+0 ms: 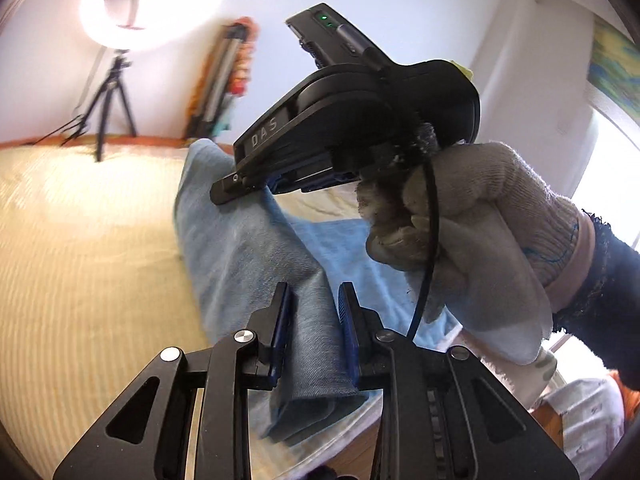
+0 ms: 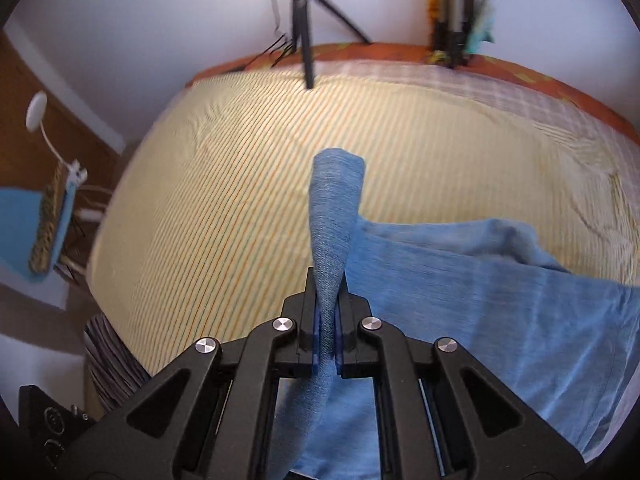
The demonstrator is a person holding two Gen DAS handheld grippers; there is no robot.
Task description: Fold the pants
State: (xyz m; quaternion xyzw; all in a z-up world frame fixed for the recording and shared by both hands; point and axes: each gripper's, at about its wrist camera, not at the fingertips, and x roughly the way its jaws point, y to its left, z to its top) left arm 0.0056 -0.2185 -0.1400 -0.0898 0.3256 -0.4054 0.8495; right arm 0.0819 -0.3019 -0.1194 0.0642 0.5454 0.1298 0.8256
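1. One pair of blue pants (image 2: 460, 300), draped over the bed.
2. One bed (image 2: 248, 184), under a single yellow striped sheet.
3. Two handheld grippers: the left gripper (image 1: 313, 316) and the right gripper (image 2: 327, 320), each with two jaws, so four in all.
4. One gloved hand (image 1: 472, 236) in sight, around the right gripper's handle.
5. One ring light (image 1: 154, 4), glowing by the wall.
6. One black tripod (image 2: 304, 20) beneath it, three legs showing.
7. One folded stand (image 1: 224, 80) leaning against the wall, with colourful things bunched on it; their number I can't make out.
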